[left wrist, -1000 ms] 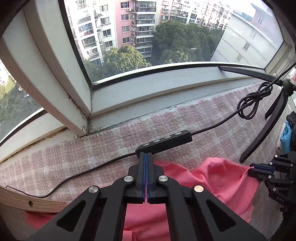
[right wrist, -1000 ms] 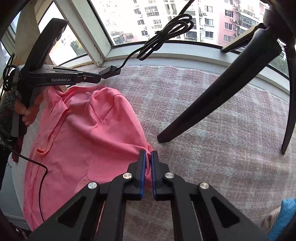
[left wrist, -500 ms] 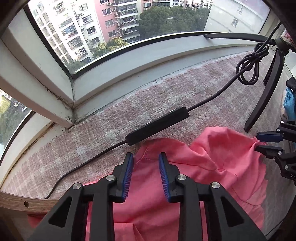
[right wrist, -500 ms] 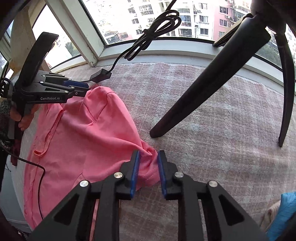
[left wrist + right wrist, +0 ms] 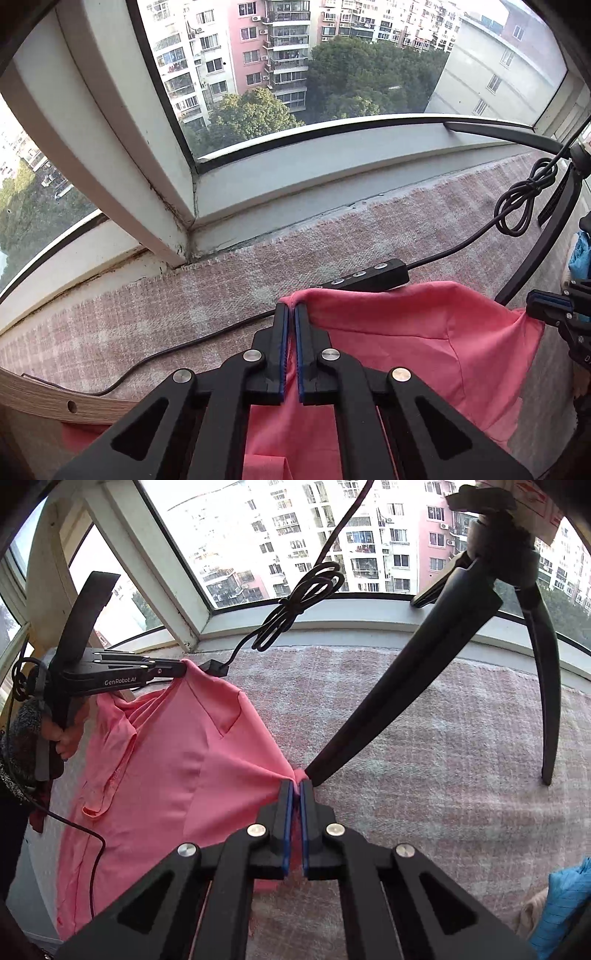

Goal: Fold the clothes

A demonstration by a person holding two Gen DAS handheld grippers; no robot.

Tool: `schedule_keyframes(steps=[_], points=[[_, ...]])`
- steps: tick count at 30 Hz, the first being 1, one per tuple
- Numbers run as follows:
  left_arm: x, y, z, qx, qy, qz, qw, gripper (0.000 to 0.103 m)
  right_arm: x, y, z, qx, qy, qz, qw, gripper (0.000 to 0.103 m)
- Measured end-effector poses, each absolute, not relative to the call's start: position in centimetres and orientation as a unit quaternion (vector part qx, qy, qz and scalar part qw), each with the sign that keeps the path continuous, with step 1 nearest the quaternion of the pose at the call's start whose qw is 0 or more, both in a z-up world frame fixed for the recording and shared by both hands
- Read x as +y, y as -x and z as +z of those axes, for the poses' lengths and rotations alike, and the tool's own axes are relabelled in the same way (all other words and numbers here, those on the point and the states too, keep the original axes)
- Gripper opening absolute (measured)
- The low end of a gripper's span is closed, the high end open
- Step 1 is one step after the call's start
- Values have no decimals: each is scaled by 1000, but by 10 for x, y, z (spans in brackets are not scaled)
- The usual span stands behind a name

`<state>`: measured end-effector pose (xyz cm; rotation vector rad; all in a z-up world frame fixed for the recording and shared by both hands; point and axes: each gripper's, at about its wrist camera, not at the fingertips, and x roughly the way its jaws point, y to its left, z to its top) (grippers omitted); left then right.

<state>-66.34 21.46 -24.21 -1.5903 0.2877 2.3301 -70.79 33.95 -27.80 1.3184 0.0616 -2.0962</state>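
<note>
- Pink garment [image 5: 166, 775] lies on the checked cloth covering the bench [image 5: 443, 757] by the window, its far edge lifted between two grips.
- Left gripper [image 5: 290, 314]: jaws together, clamped on a fabric corner; right gripper [image 5: 295, 792]: jaws closing on a pinched fold of the near-right corner, fabric between them.
- Risk — the right pinch holds only a small tuft; a pull could slip it out, dropping that corner.
- Risk: the inline cable control [image 5: 369, 277] sits touching the garment's far edge; dragging the fabric may snag the cable [image 5: 517, 206].
- Risk: the tripod leg [image 5: 388, 701] stands just beside the right grip; a swing could knock it.
- Right wrist view shows the whole garment and the person's hand [image 5: 62, 738]; left view shows only the far edge — but reveals the control's buttons.
</note>
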Motion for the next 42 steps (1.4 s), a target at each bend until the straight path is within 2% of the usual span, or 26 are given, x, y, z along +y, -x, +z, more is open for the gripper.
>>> schedule_keyframes(steps=[1,3,4,6,10,14,20,26,27,28,29,30,33,37,38,39,40,42], points=[[212,662,-243,102,556,810,153,5,342,712,-282,14,-518,-792,324,21],[209,661,-240,104,554,812,151,10,348,717,-287,-9,-539,-777,324,35],[207,660,-238,105,556,811,148,18,353,716,-288,-23,-539,-775,330,35],[202,657,-233,106,552,814,146,22,359,712,-288,-39,-543,-770,333,35],[201,639,-216,137,535,821,143,22,374,684,-285,-52,-549,-758,348,35],[243,610,-204,162,526,805,222,22,380,640,-292,-33,-556,-751,355,35],[361,592,-230,250,515,753,324,26,384,613,-306,-45,-562,-747,353,35],[408,591,-252,287,524,718,356,26,385,608,-306,-53,-547,-751,366,35],[410,593,-257,288,529,715,356,19,384,608,-306,-52,-543,-752,369,34],[411,594,-260,289,532,713,353,1,382,607,-306,-49,-542,-752,372,31],[411,597,-263,290,533,716,345,1,379,606,-308,-44,-543,-751,374,24],[410,600,-266,288,535,720,336,0,377,606,-308,-43,-543,-750,377,3],[399,613,-266,248,550,727,327,0,379,602,-302,-63,-535,-747,391,3],[393,617,-260,241,547,738,315,5,396,595,-281,-104,-518,-740,417,5],[389,616,-254,233,542,743,314,5,403,597,-279,-120,-516,-740,414,9],[385,614,-247,226,538,750,313,5,411,602,-278,-135,-516,-745,401,21],[380,611,-239,219,532,757,311,7,418,607,-278,-147,-514,-751,388,28],[371,598,-226,206,523,763,319,10,430,618,-281,-156,-515,-764,356,28]])
